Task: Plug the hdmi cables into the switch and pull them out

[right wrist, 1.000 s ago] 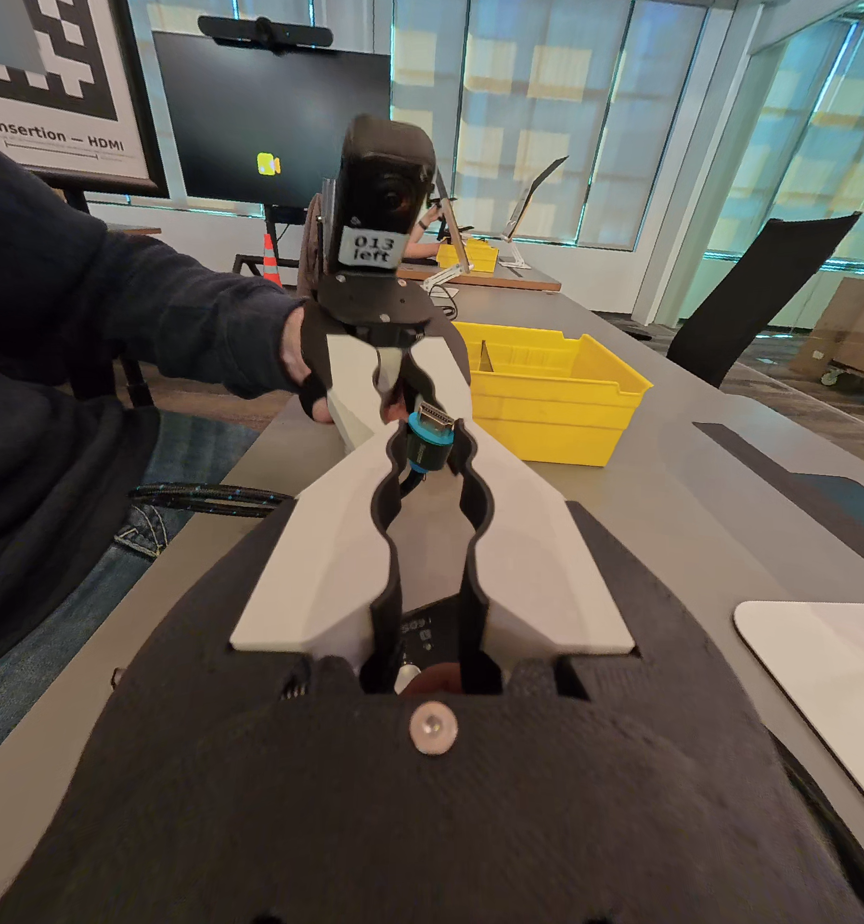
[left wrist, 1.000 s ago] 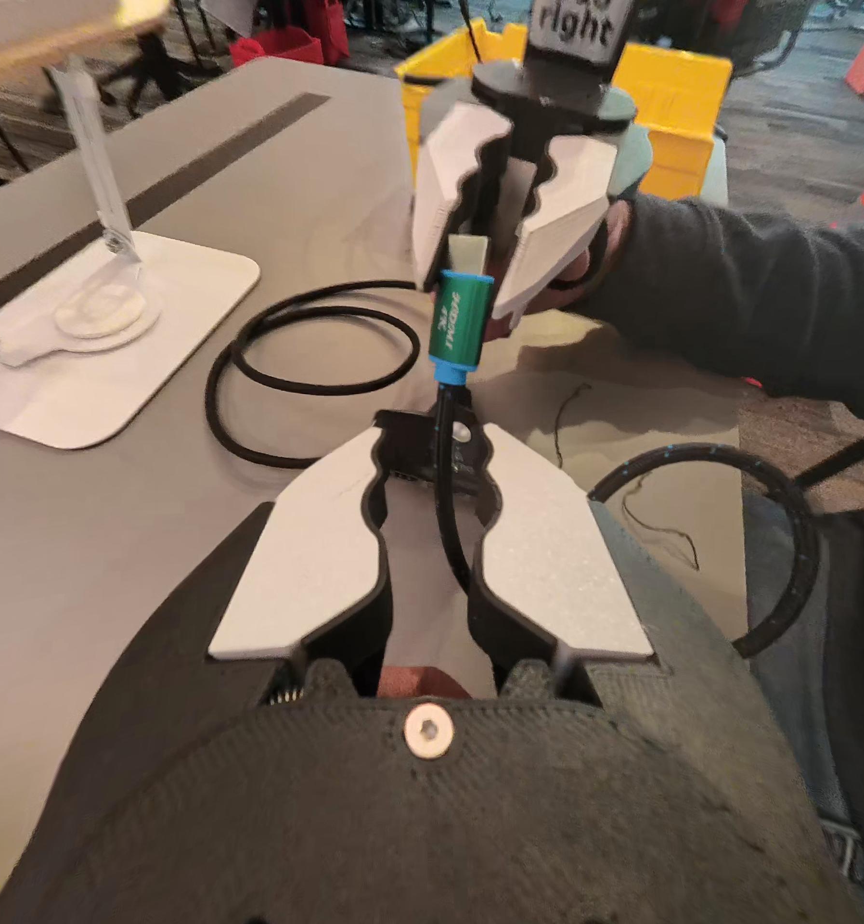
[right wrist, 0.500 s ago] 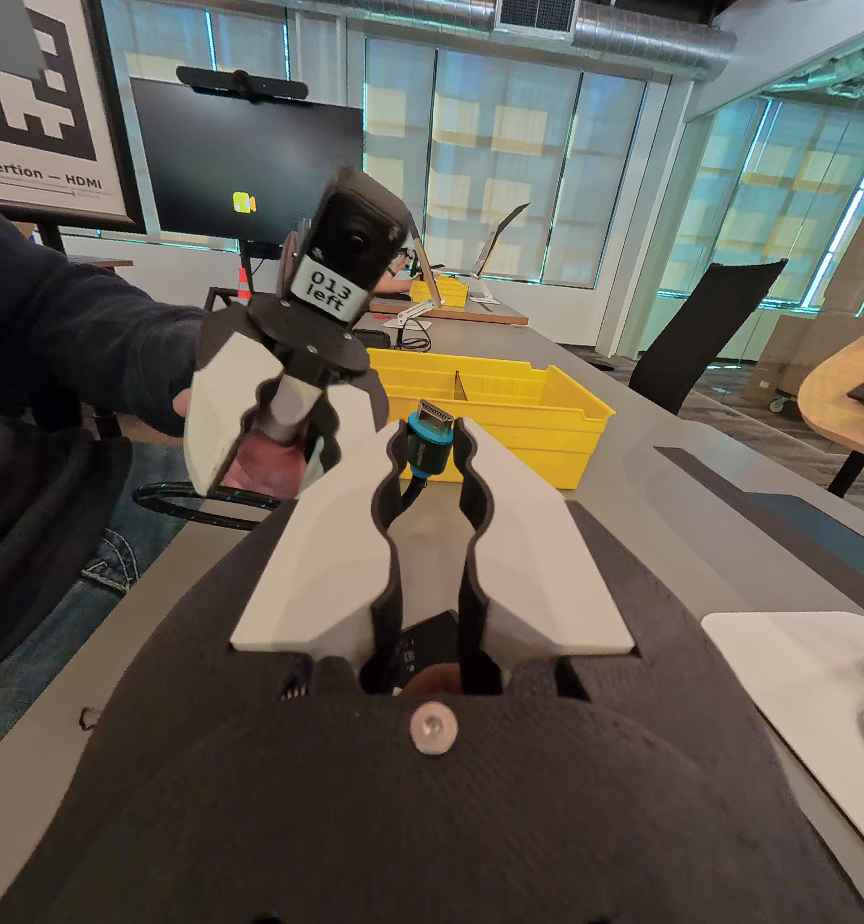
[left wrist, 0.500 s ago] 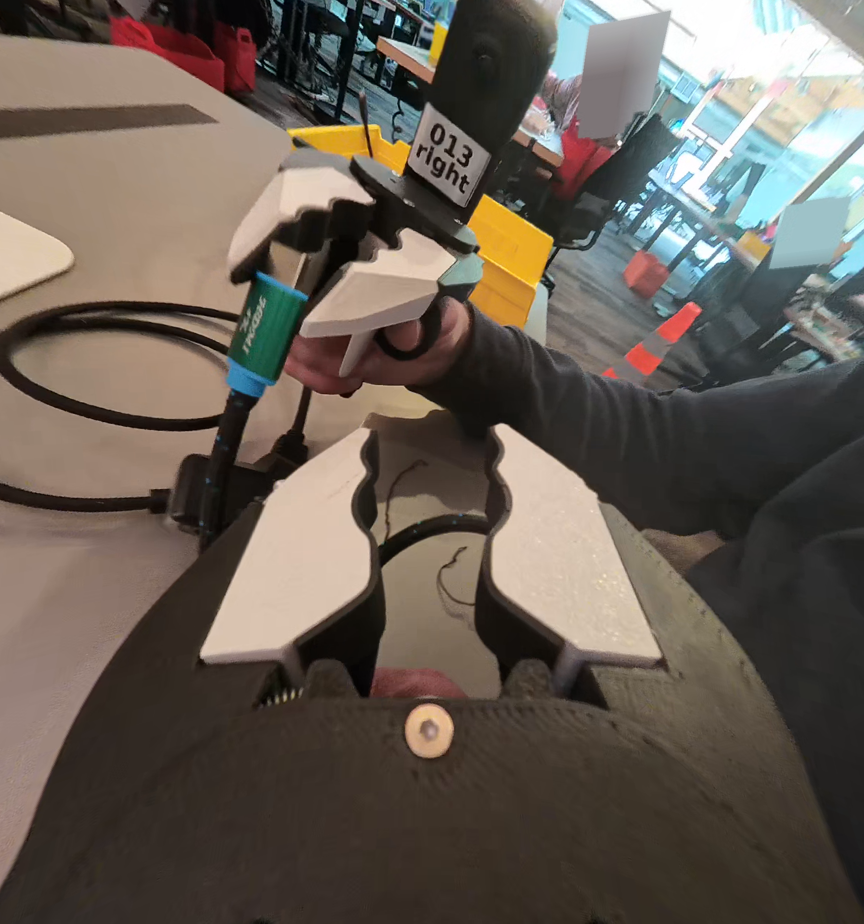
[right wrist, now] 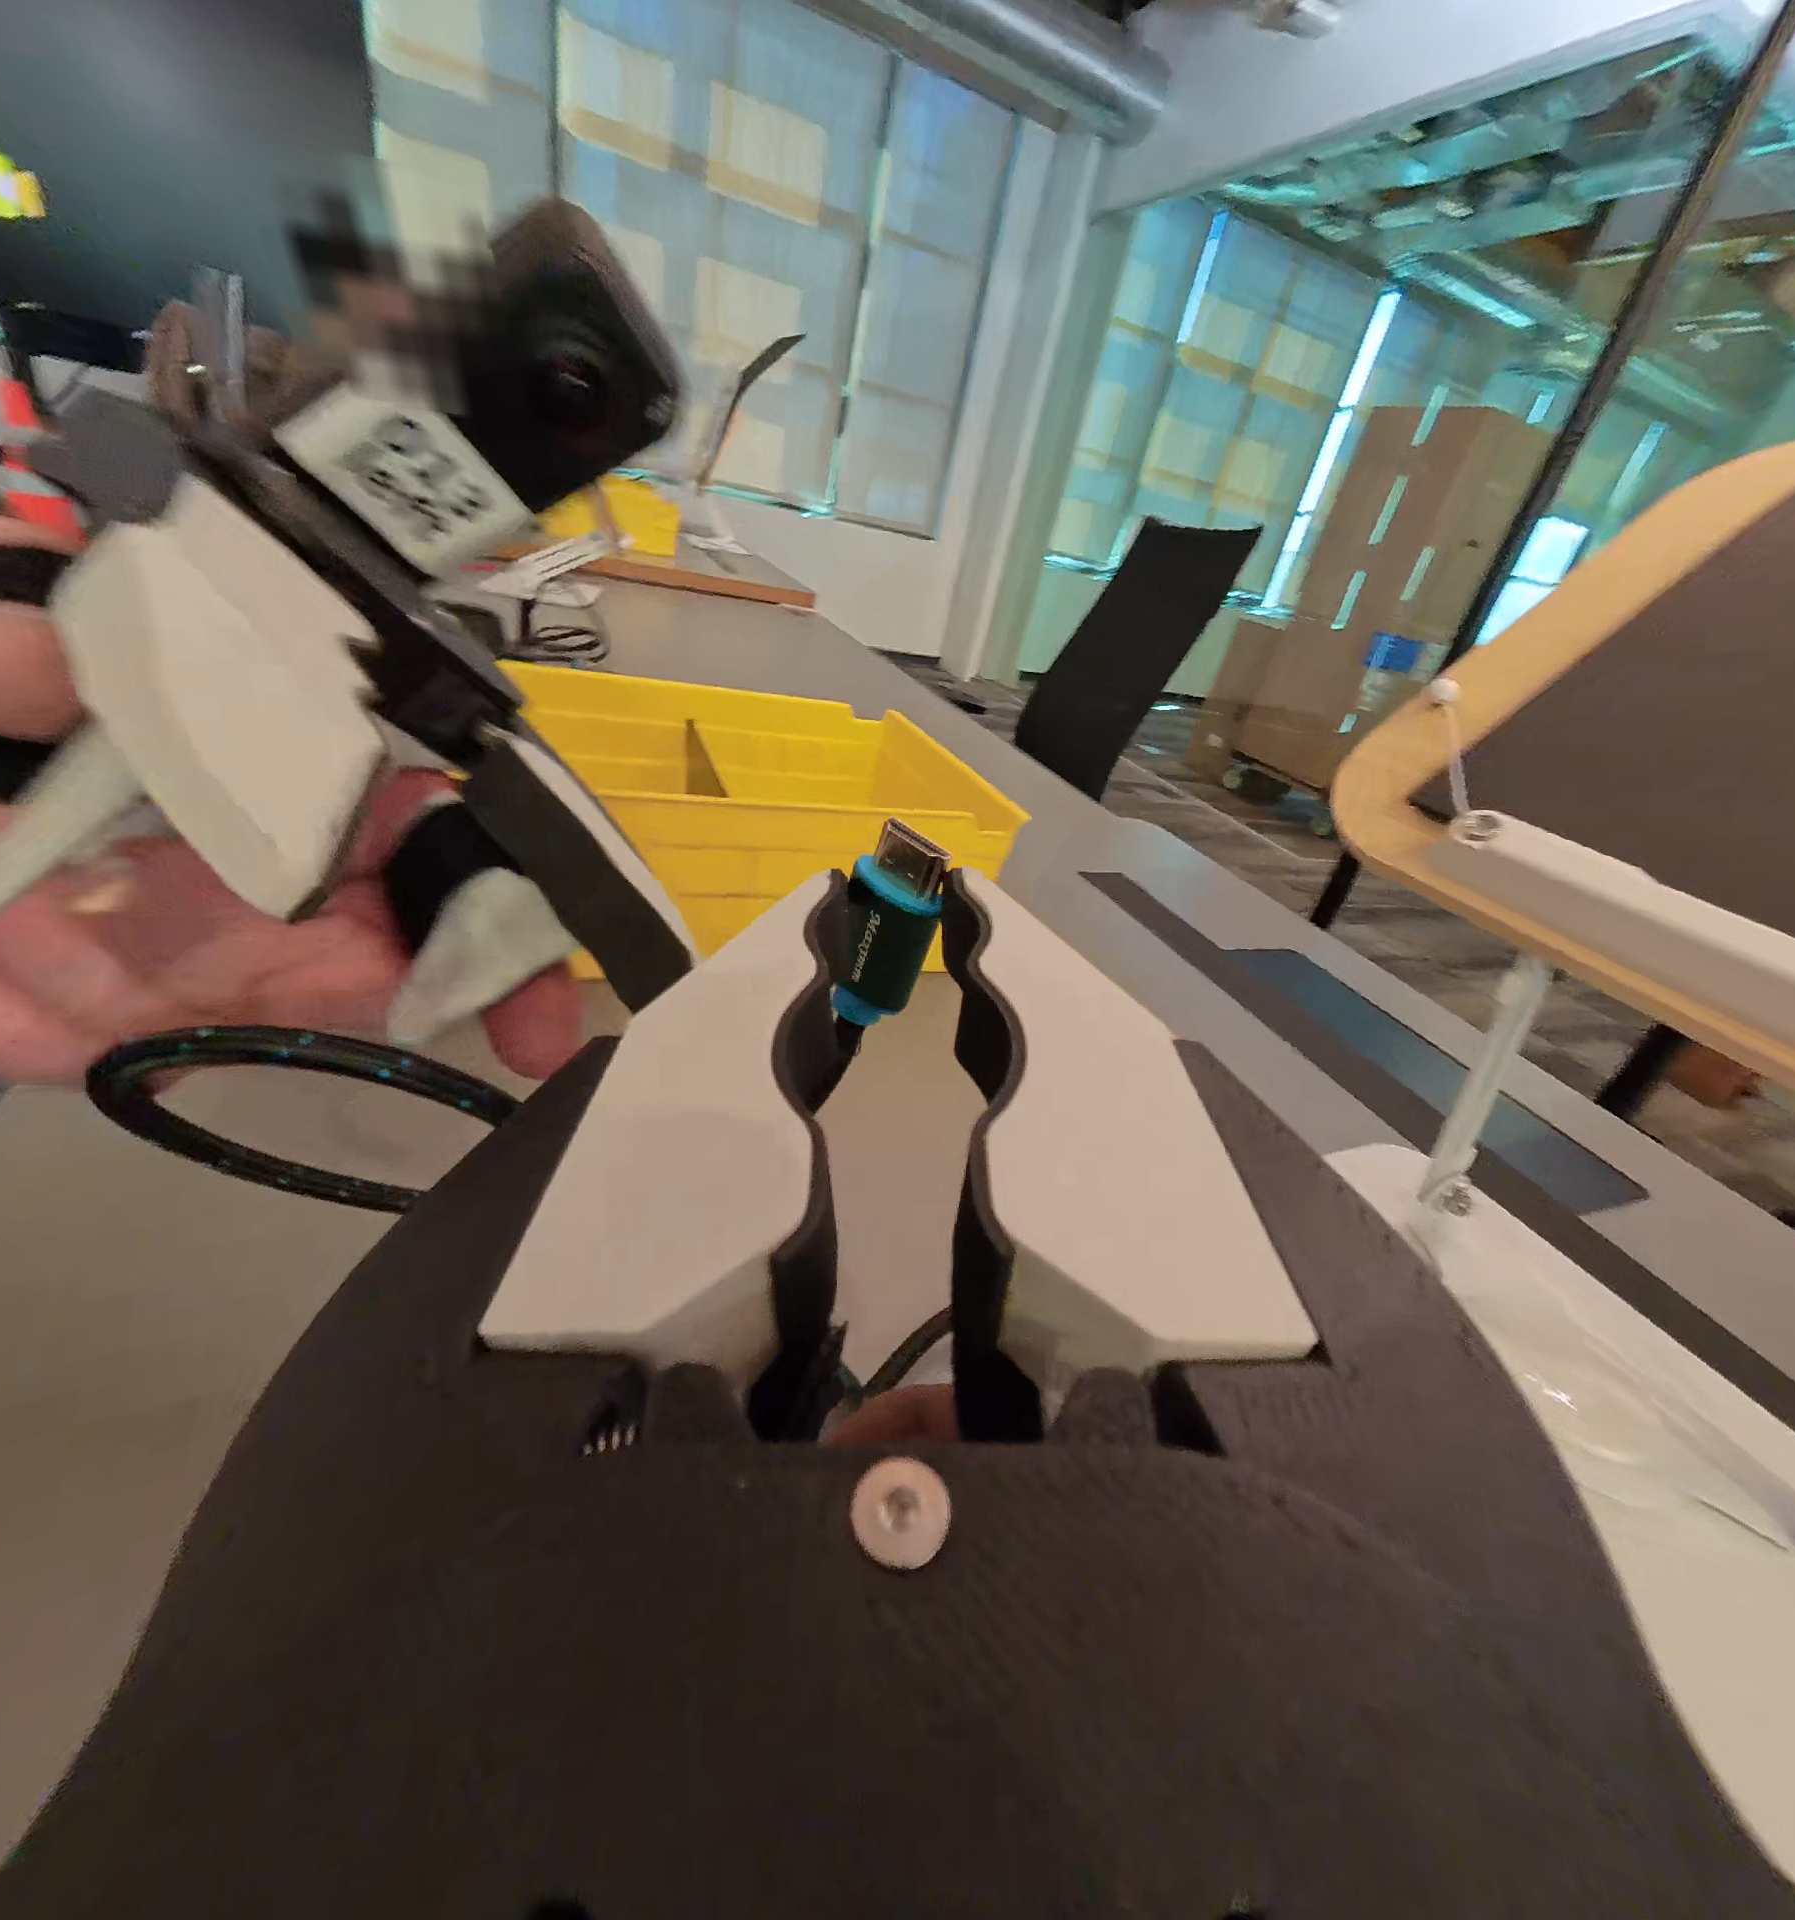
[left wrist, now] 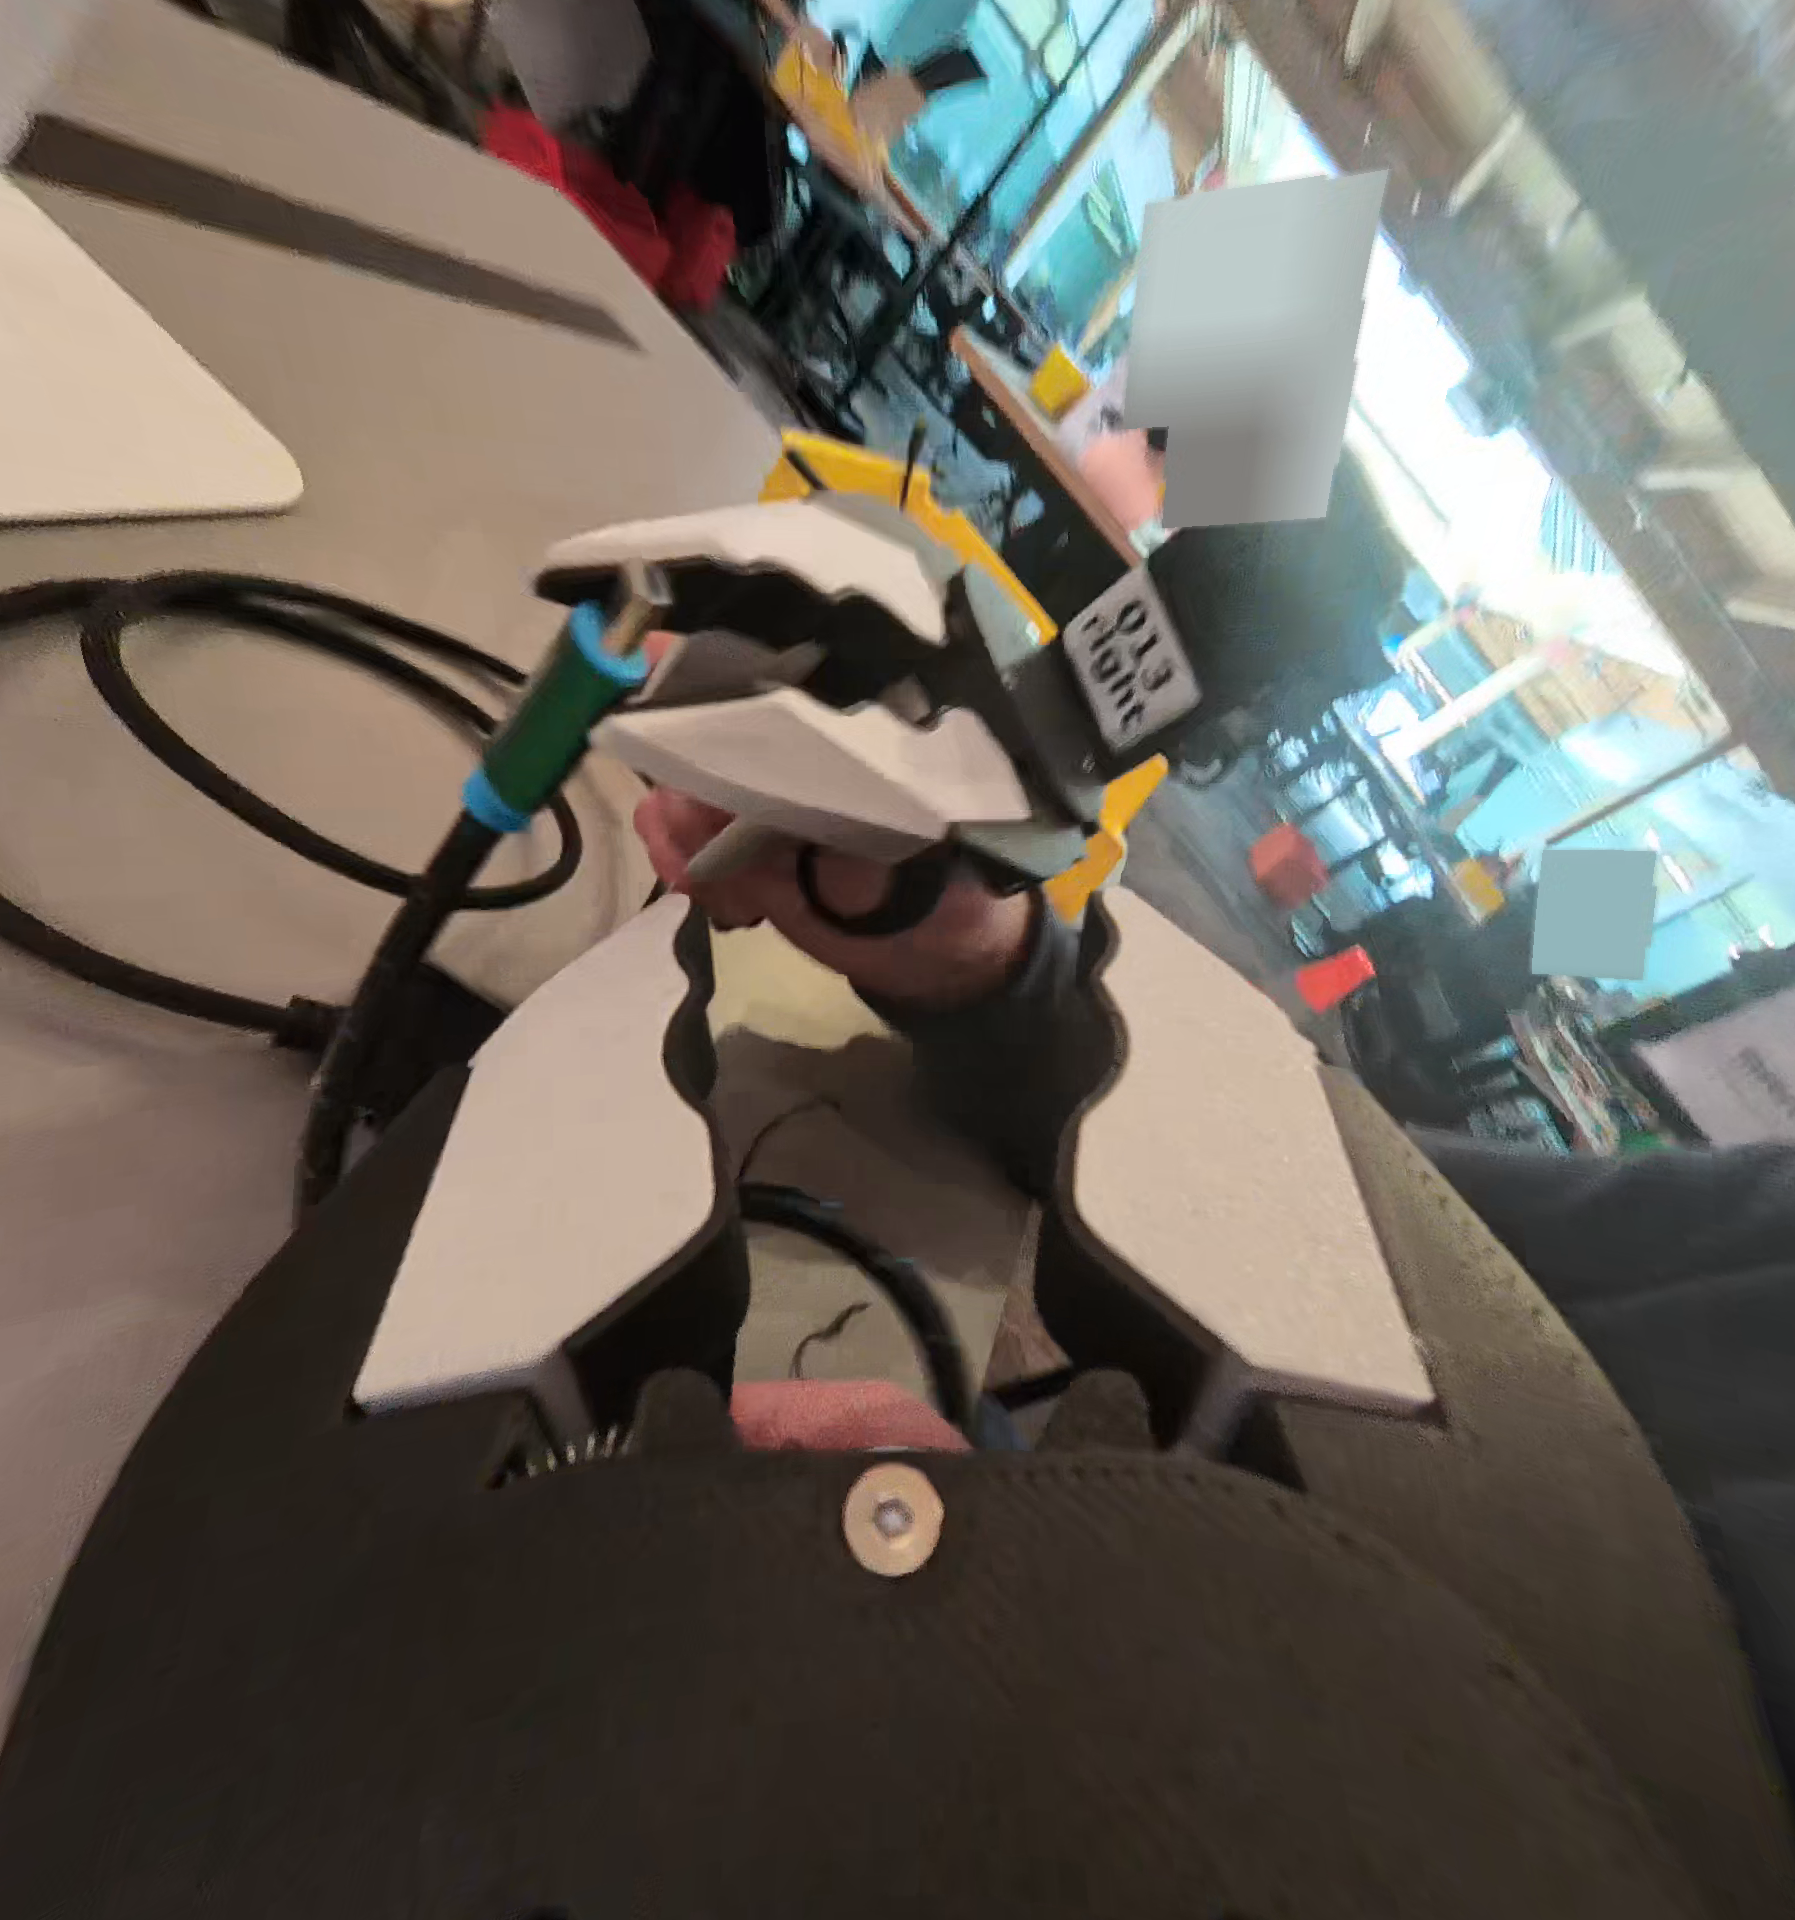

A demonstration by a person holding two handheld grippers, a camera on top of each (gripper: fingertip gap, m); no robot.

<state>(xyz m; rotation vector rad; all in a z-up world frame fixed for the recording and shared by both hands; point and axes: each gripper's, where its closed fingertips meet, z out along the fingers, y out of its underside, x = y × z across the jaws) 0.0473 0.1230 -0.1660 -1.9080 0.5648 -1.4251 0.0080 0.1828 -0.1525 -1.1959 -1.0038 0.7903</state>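
My right gripper (right wrist: pixel 888 902) is shut on a green HDMI plug (right wrist: pixel 880 951) with blue rings; the metal tip sticks out past the fingertips. In the left wrist view the same gripper (left wrist: pixel 583 649) holds the plug (left wrist: pixel 550 727) in the air above the table, and its braided cable hangs down toward the small black switch (left wrist: pixel 353 1049). The switch is partly hidden behind my left finger. My left gripper (left wrist: pixel 893 935) is open and empty, to the right of the switch. One of its white fingers (right wrist: pixel 218 707) shows blurred in the right wrist view.
A black cable (left wrist: pixel 145 727) lies looped on the grey table. A braided loop (right wrist: pixel 249 1101) hangs over the near edge. A yellow bin (right wrist: pixel 768 790) stands behind. A white stand base (right wrist: pixel 1599 1403) sits on the right, also in the left wrist view (left wrist: pixel 72 416).
My left gripper has come off the switch, opened wider and swung right and up. My right gripper still holds the plug and has turned and moved away from the left gripper.
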